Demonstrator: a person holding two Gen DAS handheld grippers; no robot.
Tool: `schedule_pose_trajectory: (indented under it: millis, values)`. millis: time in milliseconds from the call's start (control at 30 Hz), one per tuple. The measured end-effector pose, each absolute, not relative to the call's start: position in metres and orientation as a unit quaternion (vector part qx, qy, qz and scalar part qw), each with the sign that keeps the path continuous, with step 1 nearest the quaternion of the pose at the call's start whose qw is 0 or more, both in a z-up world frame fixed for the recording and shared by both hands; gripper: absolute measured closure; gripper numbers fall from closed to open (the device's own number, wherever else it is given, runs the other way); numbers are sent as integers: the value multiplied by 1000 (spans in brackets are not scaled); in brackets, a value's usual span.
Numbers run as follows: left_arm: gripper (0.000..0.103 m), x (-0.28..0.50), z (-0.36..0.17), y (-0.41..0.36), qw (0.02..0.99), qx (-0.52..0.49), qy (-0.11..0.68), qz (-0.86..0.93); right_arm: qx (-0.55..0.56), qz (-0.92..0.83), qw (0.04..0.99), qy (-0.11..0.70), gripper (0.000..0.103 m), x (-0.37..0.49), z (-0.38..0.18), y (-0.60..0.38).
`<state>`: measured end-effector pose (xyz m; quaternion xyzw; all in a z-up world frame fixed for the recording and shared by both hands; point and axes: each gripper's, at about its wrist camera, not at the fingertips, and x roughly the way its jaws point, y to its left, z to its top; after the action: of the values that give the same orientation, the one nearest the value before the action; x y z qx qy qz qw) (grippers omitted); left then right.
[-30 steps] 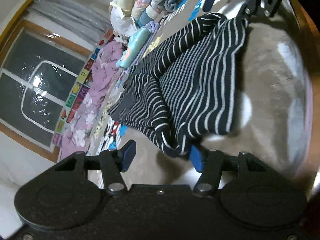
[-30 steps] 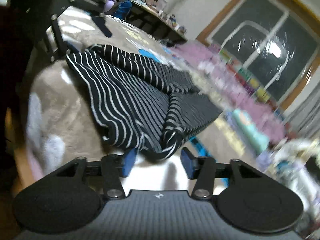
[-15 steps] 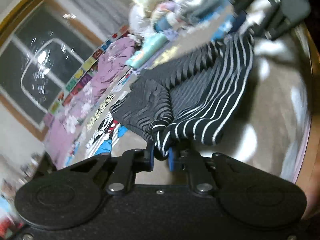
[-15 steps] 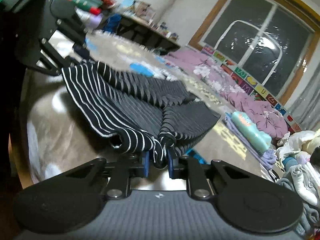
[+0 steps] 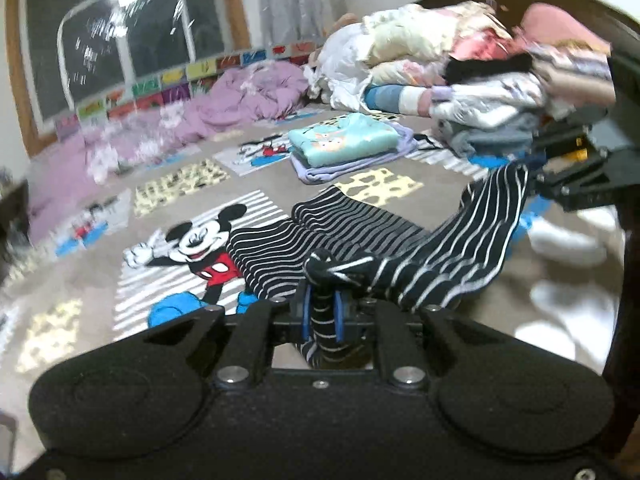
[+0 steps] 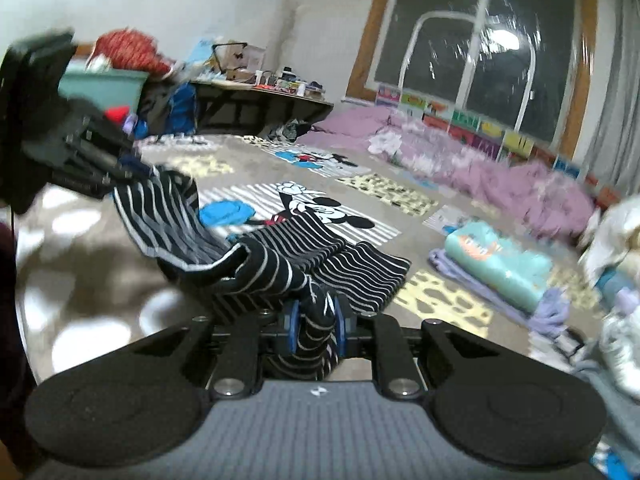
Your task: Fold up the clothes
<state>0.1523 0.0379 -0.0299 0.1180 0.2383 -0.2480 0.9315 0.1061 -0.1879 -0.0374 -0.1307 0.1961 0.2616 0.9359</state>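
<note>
1. Left tool (image 5: 322, 314): jaws closing, with a bunched corner of the striped garment (image 5: 360, 244) pinched between its blue pads.
2. Right tool (image 6: 314, 322): clamped on another bunched corner of the same garment (image 6: 280, 256); cloth fills the gap between the pads.
3. Position of the garment: its near edge hangs raised between the two tools, while its far part lies on the cartoon-print rug (image 5: 192, 248), partly over the mouse figure.
4. Work finished, by the look of it: a folded teal item (image 5: 344, 142) lies on a lilac one, beyond the striped garment on the rug.
5. Work outstanding: the striped garment is mid-fold at best, judging by its slack, uneven lie. A heap of mixed laundry (image 5: 472, 76), beyond the garment and to the right, appears unsorted.
6. Assessment: task under way, well short of complete.
</note>
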Motion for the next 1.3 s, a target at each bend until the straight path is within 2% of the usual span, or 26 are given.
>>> schedule_pose_trajectory:
  millis: [300,467,533,600,633,700,800,867,933,967,1000,1300]
  values:
    - [94,232,-37,69,908,-15,323,-267,-19,299,913,277,84,200,-33,-207]
    - [94,272,-72,87,883,-113,380,-250,124,278,884,355,84,247,-74,-229]
    - [93,273,-82,95,876,-160,377,-254,181,265,872,369,83,253,-94,-241]
    - [91,267,-86,99,876,-181,366,-258,235,267,863,358,75,247,-108,-250]
    - [85,263,-88,100,876,-187,361,-259,255,270,860,349,72,243,-113,-254]
    - [74,257,-92,102,877,-200,354,-257,267,267,863,335,51,235,-119,-257]
    - [72,253,-97,105,878,-222,341,-250,276,263,864,327,50,233,-128,-259]
    - [72,250,-98,103,885,-218,330,-247,277,263,868,318,52,234,-128,-260]
    - [90,248,-97,98,892,-209,318,-244,258,265,878,304,72,231,-124,-256]
    - [92,246,-96,96,897,-201,310,-244,245,266,884,296,79,229,-121,-253]
    - [94,244,-93,94,901,-194,303,-244,232,266,891,287,81,226,-117,-250]
    - [95,249,-75,101,920,-192,239,-245,203,261,923,199,86,221,-85,-246]
